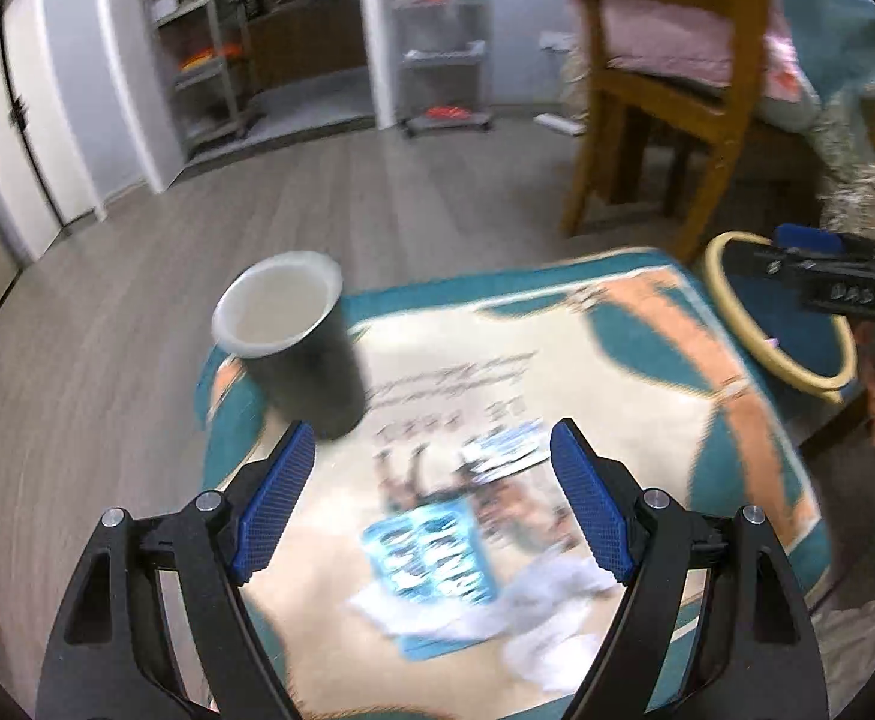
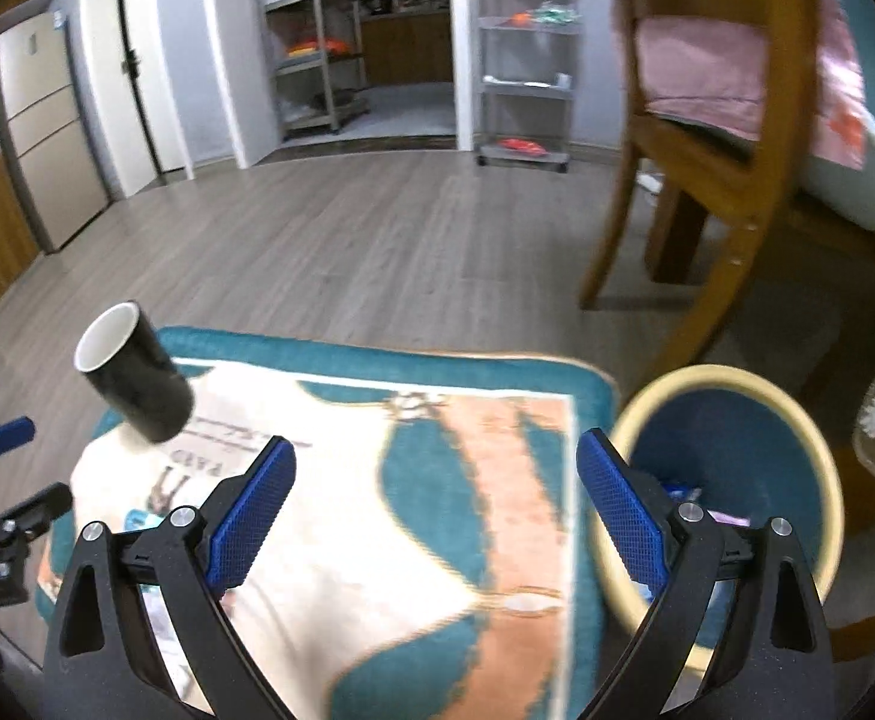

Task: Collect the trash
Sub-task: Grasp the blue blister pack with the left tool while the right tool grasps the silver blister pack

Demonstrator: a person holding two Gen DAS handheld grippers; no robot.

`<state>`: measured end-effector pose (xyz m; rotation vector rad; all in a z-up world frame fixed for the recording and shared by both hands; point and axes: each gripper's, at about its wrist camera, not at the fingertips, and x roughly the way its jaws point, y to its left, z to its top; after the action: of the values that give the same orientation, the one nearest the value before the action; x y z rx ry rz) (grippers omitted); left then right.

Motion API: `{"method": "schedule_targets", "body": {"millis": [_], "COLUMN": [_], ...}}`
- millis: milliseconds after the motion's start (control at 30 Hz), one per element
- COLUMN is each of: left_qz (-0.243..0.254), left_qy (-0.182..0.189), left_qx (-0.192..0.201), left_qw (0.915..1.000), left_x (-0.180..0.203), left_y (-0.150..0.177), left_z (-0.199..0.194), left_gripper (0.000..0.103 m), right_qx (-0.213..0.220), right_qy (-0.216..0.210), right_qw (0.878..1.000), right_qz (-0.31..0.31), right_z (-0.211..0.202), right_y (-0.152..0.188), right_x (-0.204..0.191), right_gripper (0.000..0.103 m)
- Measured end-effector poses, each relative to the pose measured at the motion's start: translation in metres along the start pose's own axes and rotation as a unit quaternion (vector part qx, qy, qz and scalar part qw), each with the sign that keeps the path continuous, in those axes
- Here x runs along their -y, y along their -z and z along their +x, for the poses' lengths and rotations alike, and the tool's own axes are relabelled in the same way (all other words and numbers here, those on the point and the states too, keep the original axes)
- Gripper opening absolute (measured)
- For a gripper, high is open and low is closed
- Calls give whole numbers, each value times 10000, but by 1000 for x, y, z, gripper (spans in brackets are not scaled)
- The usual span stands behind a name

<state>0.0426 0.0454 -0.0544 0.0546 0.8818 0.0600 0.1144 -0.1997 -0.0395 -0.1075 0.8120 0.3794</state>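
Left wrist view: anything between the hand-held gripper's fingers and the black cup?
Nothing: the left hand-held gripper is open, its left fingertip beside the black cup's base. Blue wrappers lie between the fingers.

Looked down steeply, close, from above a teal, cream and orange patterned mat [image 1: 647, 360]. Faced the same way, side by side. Shared the mat [image 2: 425, 516] and a black white-lined paper cup [image 1: 299, 348] [image 2: 131, 375].

A lived-in home interior is showing: grey wood-plank flooring [image 2: 329, 240], a fridge [image 2: 47, 120] standing far left, metal storage shelving [image 2: 311, 42] lining the far wall, and a wooden chair [image 2: 719, 138] standing right.
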Motion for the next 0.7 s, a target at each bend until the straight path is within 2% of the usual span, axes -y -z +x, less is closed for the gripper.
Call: {"method": "schedule_targets", "body": {"millis": [267, 400, 533, 700], "left_qz": [-292, -468, -665, -289], "left_qy": [-194, -45, 184, 358], "left_qx": [-350, -658, -1034, -1143], "left_qw": [9988, 9967, 9922, 9924], "left_x": [-40, -43, -40, -19], "left_y": [26, 41, 55, 57], "left_z": [16, 36, 60, 73], "left_gripper": [79, 80, 80, 80], "right_qx": [-361, -599, -701, -828], "right_qy": [-251, -189, -209, -204], "right_qw": [9979, 9947, 9940, 9926], "right_qz": [-479, -813, -817, -867], "right_z": [30, 49, 60, 71], "right_y": [6, 14, 16, 21], "right_x": [-54, -76, -83, -85], "right_gripper": [94, 94, 94, 94]}}
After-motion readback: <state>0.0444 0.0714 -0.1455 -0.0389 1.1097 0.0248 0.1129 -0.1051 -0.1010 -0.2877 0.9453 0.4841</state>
